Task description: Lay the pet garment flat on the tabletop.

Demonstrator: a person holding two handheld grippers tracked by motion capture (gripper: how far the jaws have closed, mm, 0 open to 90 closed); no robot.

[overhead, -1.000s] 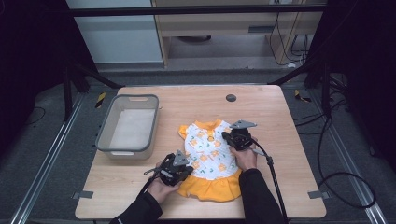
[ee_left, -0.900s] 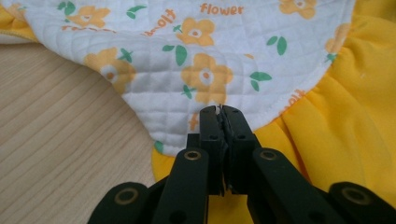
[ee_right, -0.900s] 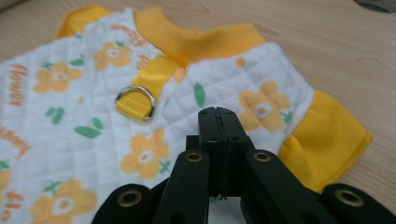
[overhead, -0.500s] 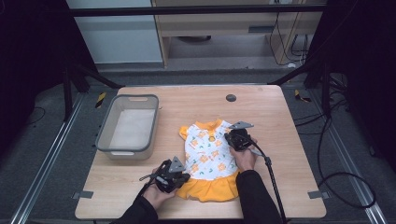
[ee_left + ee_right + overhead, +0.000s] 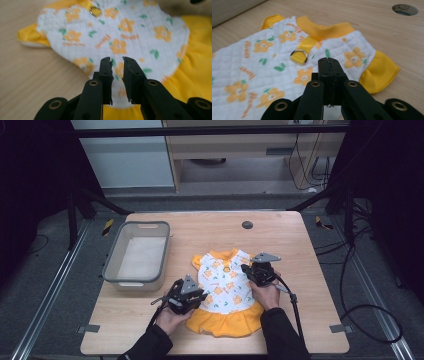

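Left gripper [image 5: 117, 65] fingers just parted over the dress [image 5: 226, 287]; right gripper [image 5: 328, 65] fingers together, seemingly empty.

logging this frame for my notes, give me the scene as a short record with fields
garment: small dress with white flower-print top and yellow skirt, flat on the table
left gripper: jaws slightly apart after just opening, over the dress's white edge, no cloth between them
right gripper: jaws together, above the dress near its sleeve
bin: grey, left of the dress
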